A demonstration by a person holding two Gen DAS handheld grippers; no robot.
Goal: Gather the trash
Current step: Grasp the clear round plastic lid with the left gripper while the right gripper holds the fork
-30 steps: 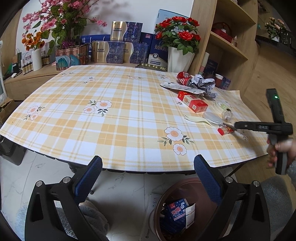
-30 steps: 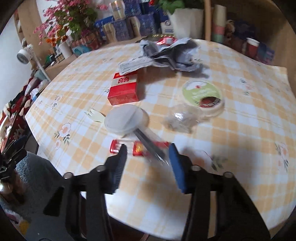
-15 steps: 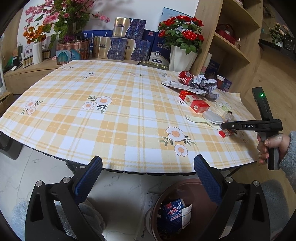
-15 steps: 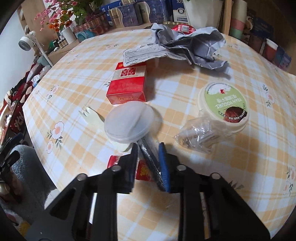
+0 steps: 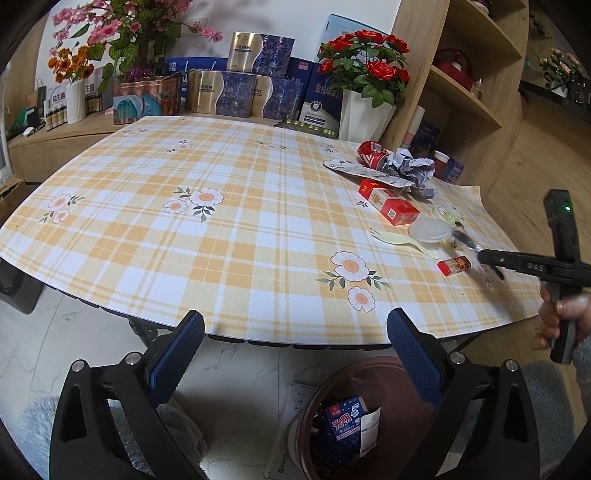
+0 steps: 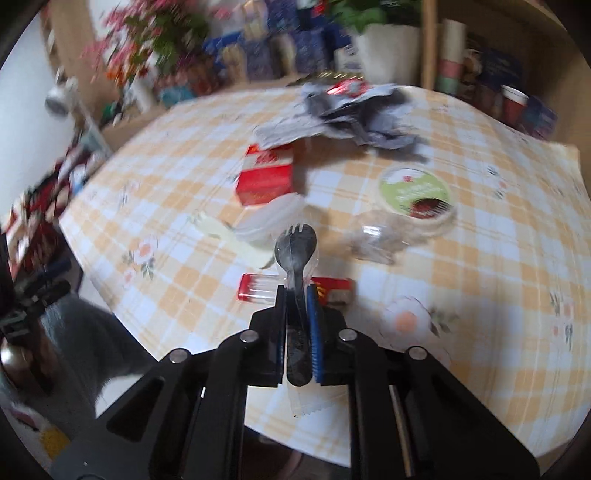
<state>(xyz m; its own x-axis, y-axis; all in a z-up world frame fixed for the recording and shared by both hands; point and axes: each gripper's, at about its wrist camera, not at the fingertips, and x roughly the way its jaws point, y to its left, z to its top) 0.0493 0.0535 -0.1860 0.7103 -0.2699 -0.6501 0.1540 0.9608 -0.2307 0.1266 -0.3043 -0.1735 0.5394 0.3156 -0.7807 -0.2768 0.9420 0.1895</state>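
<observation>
My right gripper [image 6: 295, 291] is shut on a black plastic spork in clear wrap [image 6: 295, 247] and holds it above the table; it also shows in the left wrist view [image 5: 484, 256]. Below it lies a small red packet [image 6: 332, 290], also in the left wrist view [image 5: 454, 265]. Nearby are a white lid [image 6: 269, 221], a cream fork [image 6: 229, 236], a red box [image 6: 264, 179], a green-topped cup [image 6: 415, 195], clear wrap [image 6: 376, 240] and crumpled paper [image 6: 351, 114]. My left gripper [image 5: 295, 354] is open and empty, off the table's near edge above a brown bin [image 5: 369, 373].
The bin holds a blue carton [image 5: 341, 419]. The checked tablecloth [image 5: 221, 229] covers the table. Boxes [image 5: 240, 88], a white vase with red roses [image 5: 364, 110] and pink flowers [image 5: 122, 33] stand at the back. A wooden shelf [image 5: 461, 85] stands at the right.
My right gripper closed on the black spork and lifted it off the table, pulling back slightly. The left gripper stayed open near the bin.
</observation>
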